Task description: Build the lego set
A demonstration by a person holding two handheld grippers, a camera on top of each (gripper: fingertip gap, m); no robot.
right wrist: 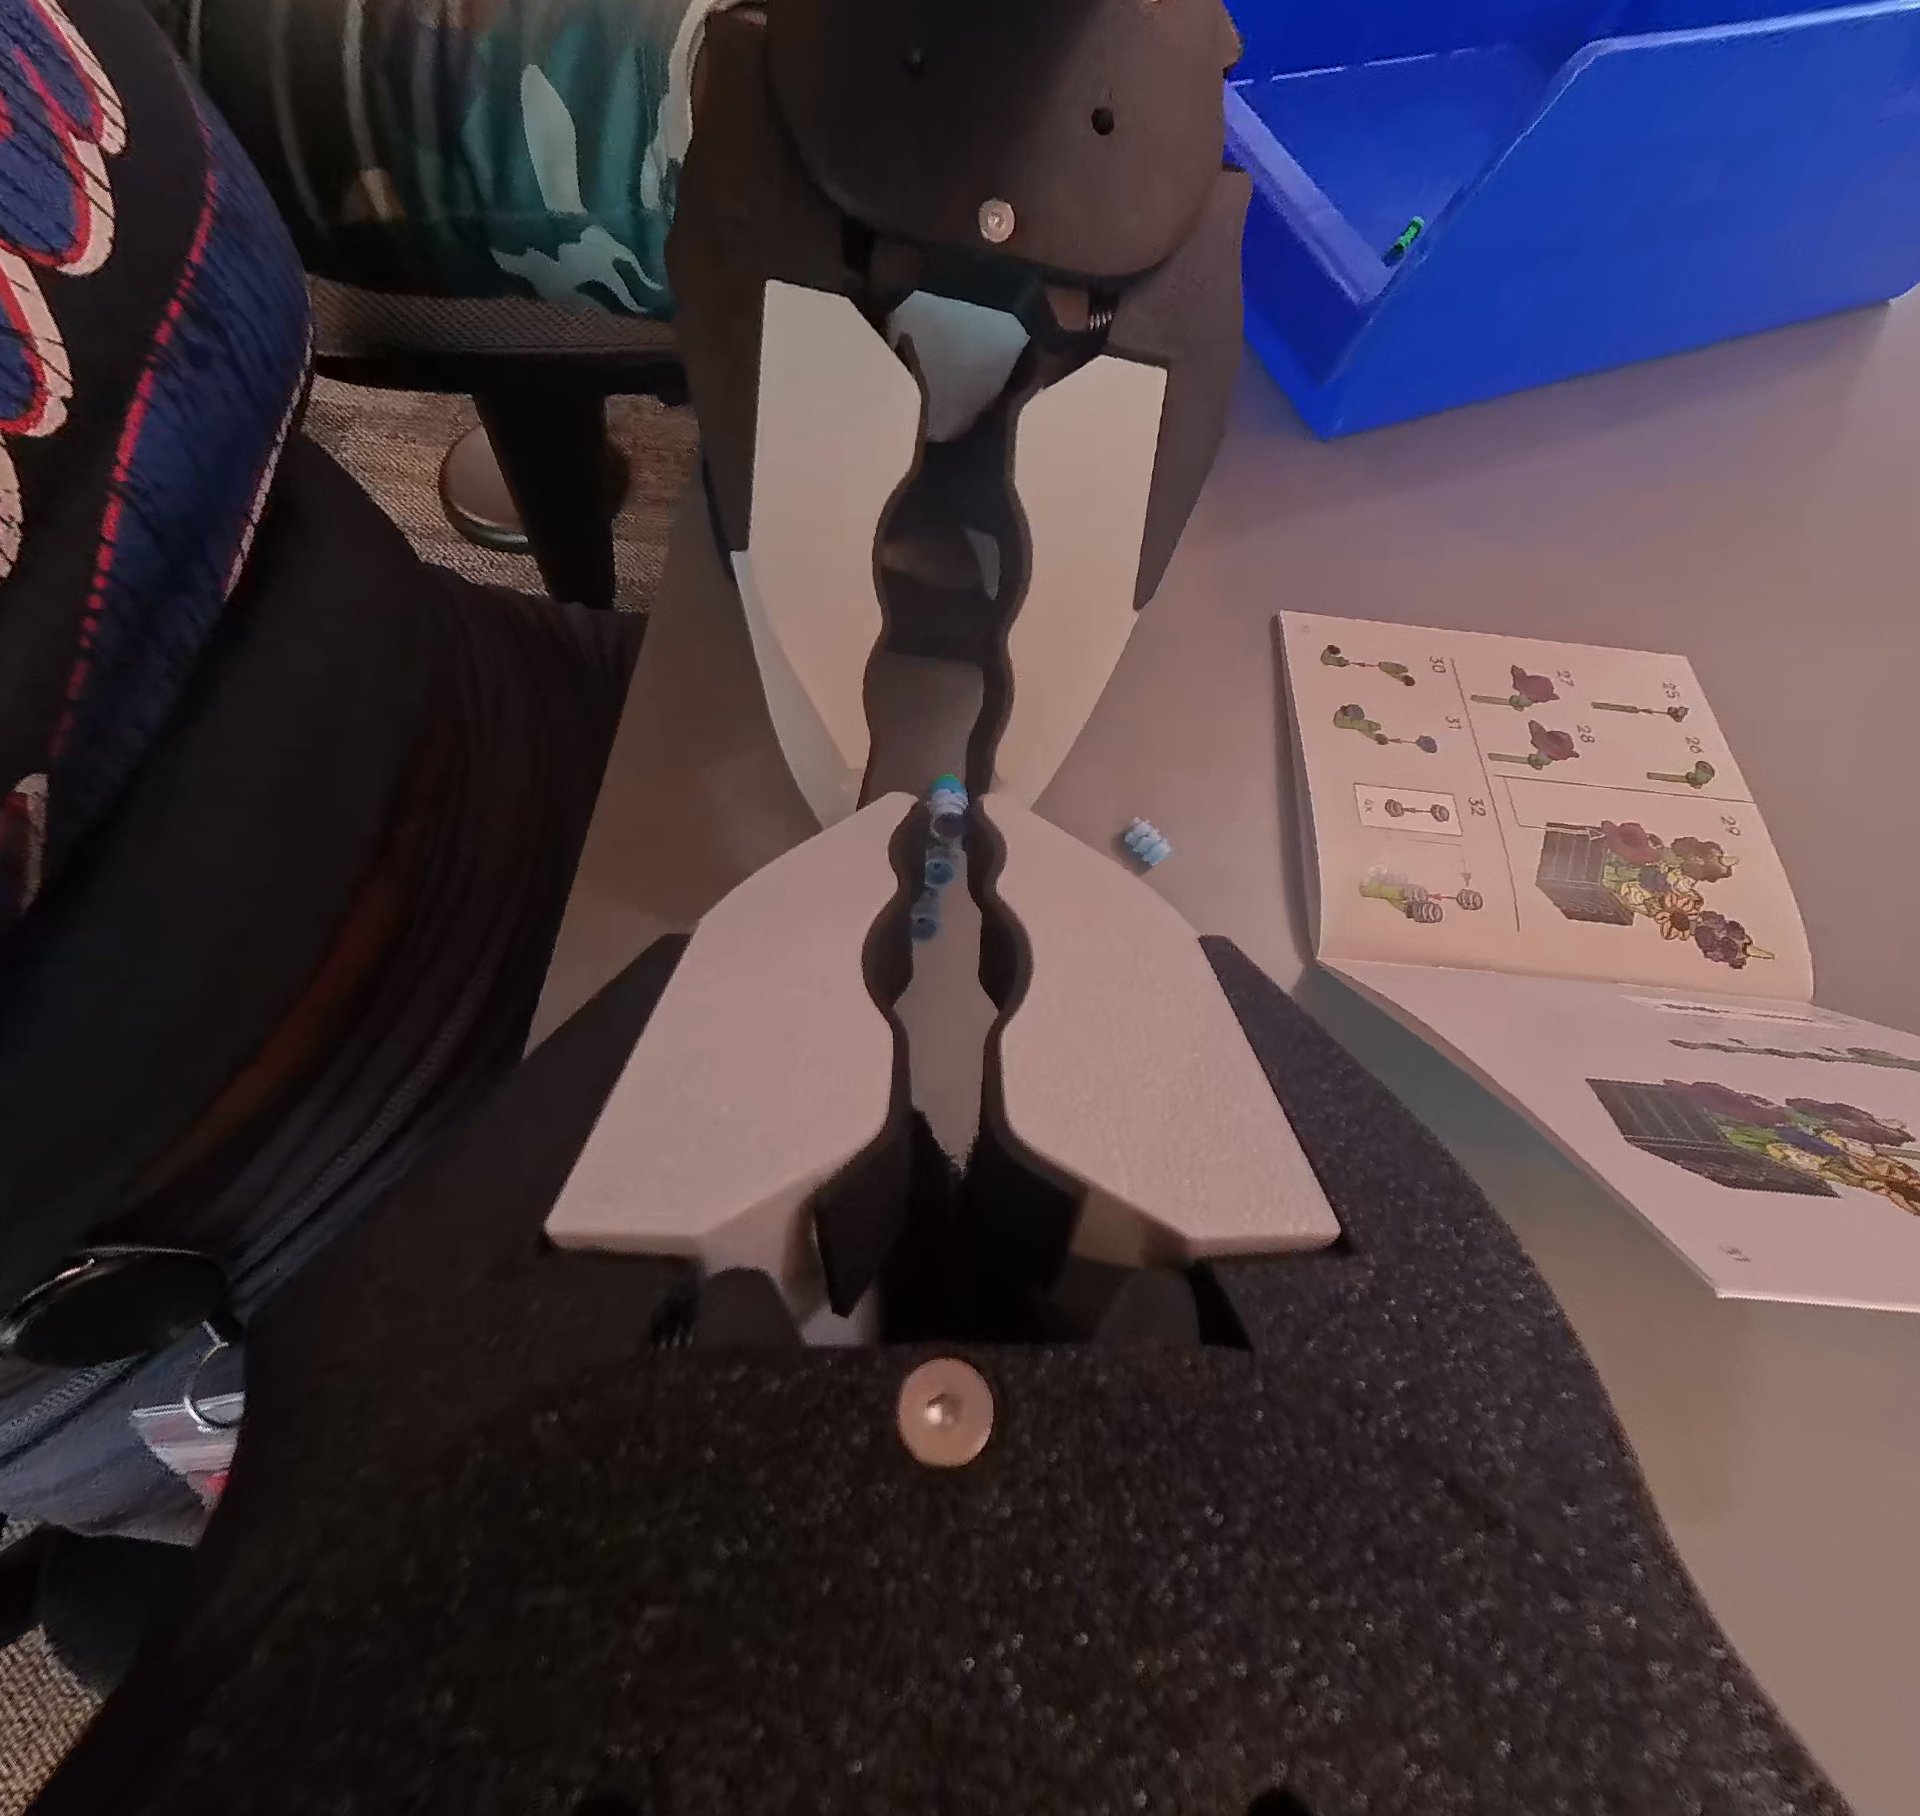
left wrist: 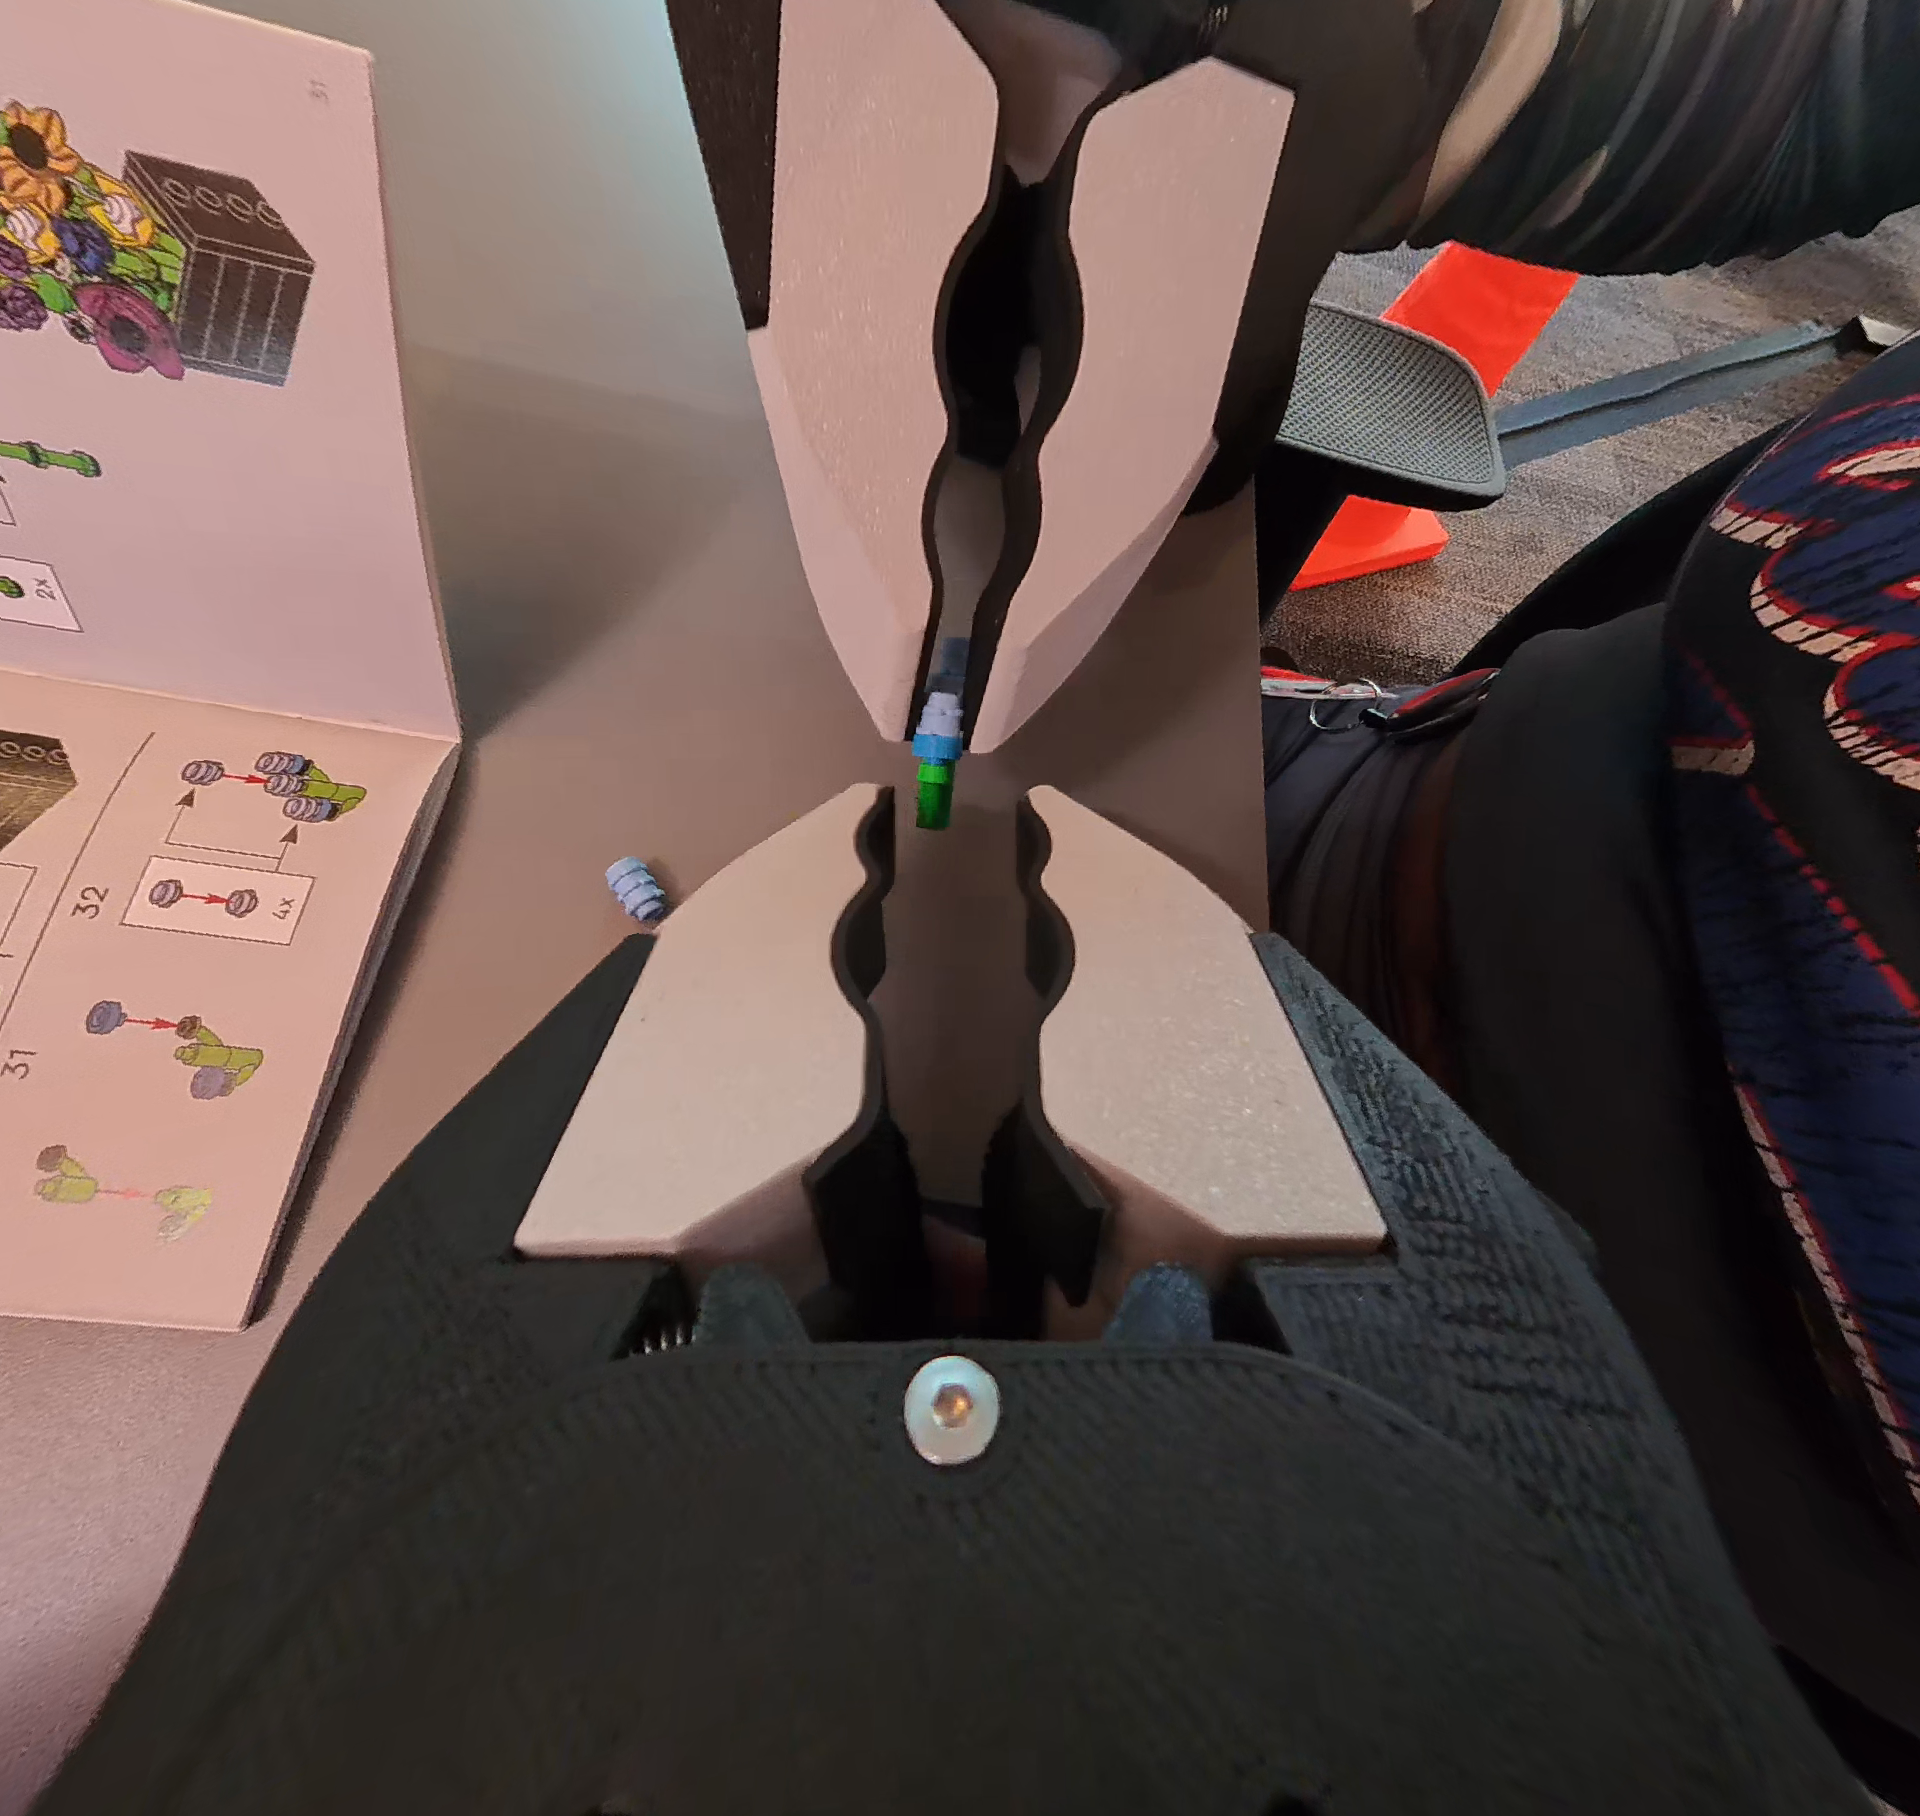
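The only readable writing is on the open instruction booklet (left wrist: 218, 613), at nine o'clock in the left wrist view and three o'clock in the right wrist view (right wrist: 1538, 810). It has small printed step numbers beside the build diagrams, quantity marks in boxed insets and a corner page number.

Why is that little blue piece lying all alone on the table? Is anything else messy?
The small light-blue stacked piece lies tipped on its side on the table, loose beside the open instruction booklet. The right gripper pinches the blue-and-green stem piece. Nothing looks spilled or broken.
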